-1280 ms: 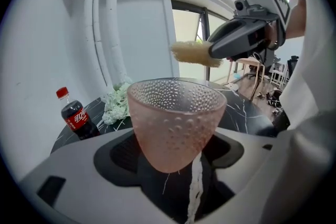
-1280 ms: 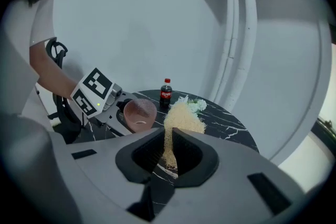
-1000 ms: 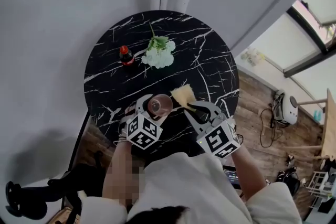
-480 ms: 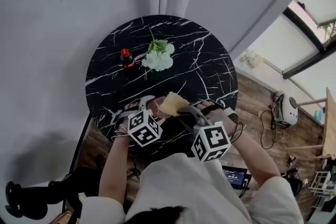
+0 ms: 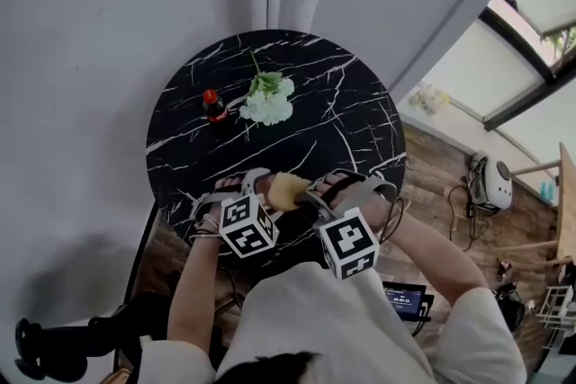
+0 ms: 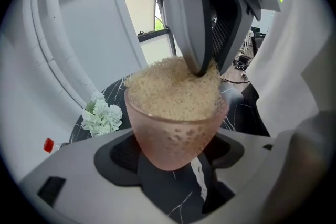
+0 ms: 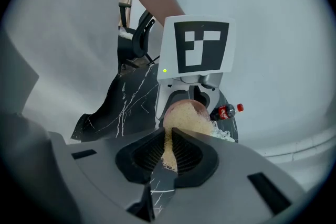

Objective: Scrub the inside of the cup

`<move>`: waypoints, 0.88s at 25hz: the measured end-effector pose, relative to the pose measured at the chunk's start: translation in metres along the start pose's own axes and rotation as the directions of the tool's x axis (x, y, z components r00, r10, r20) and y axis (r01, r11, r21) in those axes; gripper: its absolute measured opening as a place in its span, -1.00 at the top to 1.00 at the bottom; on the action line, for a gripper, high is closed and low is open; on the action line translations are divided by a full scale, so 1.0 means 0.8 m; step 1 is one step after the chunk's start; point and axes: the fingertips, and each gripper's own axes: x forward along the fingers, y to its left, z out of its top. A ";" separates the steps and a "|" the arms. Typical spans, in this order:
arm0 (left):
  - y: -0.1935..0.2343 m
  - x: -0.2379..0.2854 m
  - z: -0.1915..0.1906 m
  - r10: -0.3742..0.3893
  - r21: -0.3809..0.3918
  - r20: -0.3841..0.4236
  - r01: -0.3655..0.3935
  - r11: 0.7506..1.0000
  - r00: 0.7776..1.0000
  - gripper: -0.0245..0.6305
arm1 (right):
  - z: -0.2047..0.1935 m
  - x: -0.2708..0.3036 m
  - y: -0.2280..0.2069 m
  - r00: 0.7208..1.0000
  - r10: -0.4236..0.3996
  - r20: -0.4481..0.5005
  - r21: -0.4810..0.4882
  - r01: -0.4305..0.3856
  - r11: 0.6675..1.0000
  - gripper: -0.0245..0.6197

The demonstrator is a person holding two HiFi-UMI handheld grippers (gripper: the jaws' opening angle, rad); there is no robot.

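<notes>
A pink translucent cup sits between the jaws of my left gripper, which is shut on its lower wall. A yellow fibrous scrubber fills the cup's mouth. My right gripper is shut on the scrubber's tail and presses its bulk into the cup. In the head view both grippers meet over the table's near edge: left gripper, right gripper, with the scrubber between them. There the scrubber hides the cup.
On the round black marble table a small cola bottle stands at the far left, next to a bunch of white flowers. The table's near edge lies just under the grippers. Wooden floor is to the right.
My right gripper has moved left and rolled, carrying the scrubber from beside the cup into its mouth. The left gripper turned a little and stayed in place with the cup.
</notes>
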 end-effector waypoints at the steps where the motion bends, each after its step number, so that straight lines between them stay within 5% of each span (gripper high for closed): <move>1: 0.001 -0.001 0.002 0.002 0.016 -0.003 -0.002 1.000 1.000 -0.15 | 0.001 0.000 -0.003 1.000 -0.004 -0.003 -0.011 0.004 1.000 0.75; 5: 0.001 -0.003 0.001 -0.006 0.064 -0.023 0.007 0.998 1.000 -0.15 | 0.004 0.000 -0.008 1.000 0.005 -0.016 -0.044 -0.006 0.999 0.75; 13: -0.007 0.000 0.006 0.000 0.217 -0.068 0.015 0.976 0.998 -0.15 | 0.005 0.005 0.005 0.986 0.156 -0.053 -0.026 -0.157 0.987 0.75; 22: 0.008 -0.009 0.003 -0.048 0.030 0.030 0.047 0.998 0.998 -0.15 | 0.009 -0.004 -0.022 1.000 -0.009 0.018 0.002 0.009 1.000 0.74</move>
